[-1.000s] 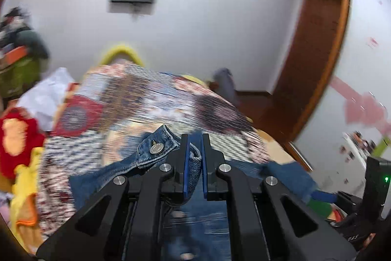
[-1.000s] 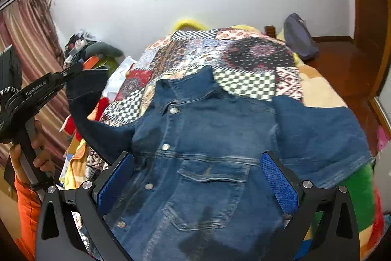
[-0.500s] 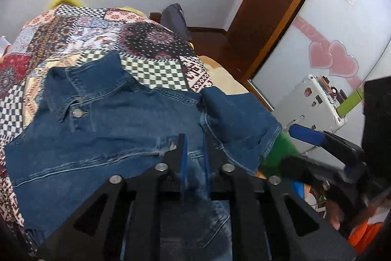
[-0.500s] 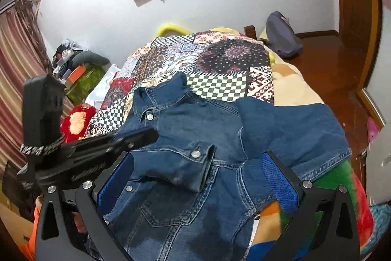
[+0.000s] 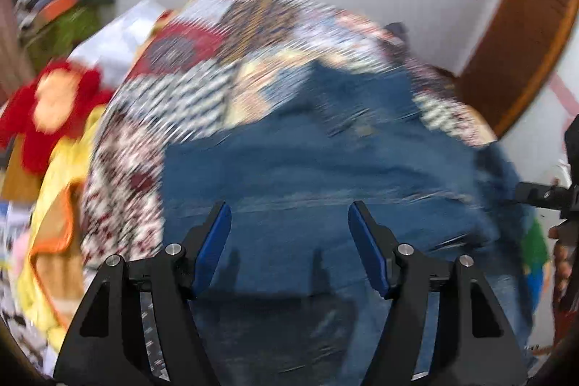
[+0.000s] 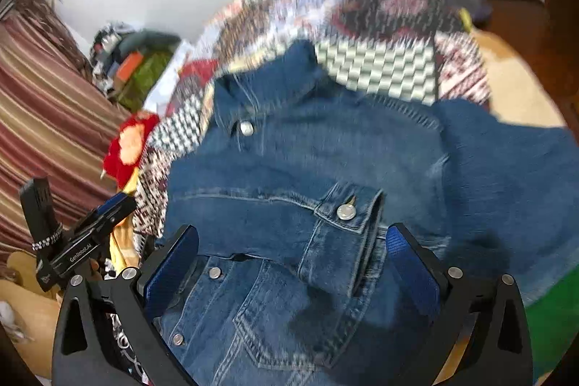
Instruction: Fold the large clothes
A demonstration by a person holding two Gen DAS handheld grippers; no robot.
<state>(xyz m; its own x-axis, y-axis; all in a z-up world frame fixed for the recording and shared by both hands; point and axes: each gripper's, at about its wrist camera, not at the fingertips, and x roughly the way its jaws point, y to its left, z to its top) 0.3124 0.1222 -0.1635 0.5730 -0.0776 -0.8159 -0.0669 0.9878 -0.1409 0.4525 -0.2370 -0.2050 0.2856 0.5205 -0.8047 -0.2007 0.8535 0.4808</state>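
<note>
1. Jacket (image 6: pixel 325 176) lies flat on the patterned quilt (image 6: pixel 376 71), one sleeve cuff (image 6: pixel 343 234) folded across its chest.
2. Left tongs (image 5: pixel 289 241) have just sprung apart, empty over the jacket.
3. Right tongs (image 6: pixel 289 266) gape wide above the cuff, gripping nothing.

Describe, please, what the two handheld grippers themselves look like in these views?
Both match: the left gripper and right gripper have black angular plastic fingers with triangular cut-outs, silver round bolts and blue ribbed pads. Seen from the right wrist view, the left gripper's body carries white lettering and a checkered band.
</note>
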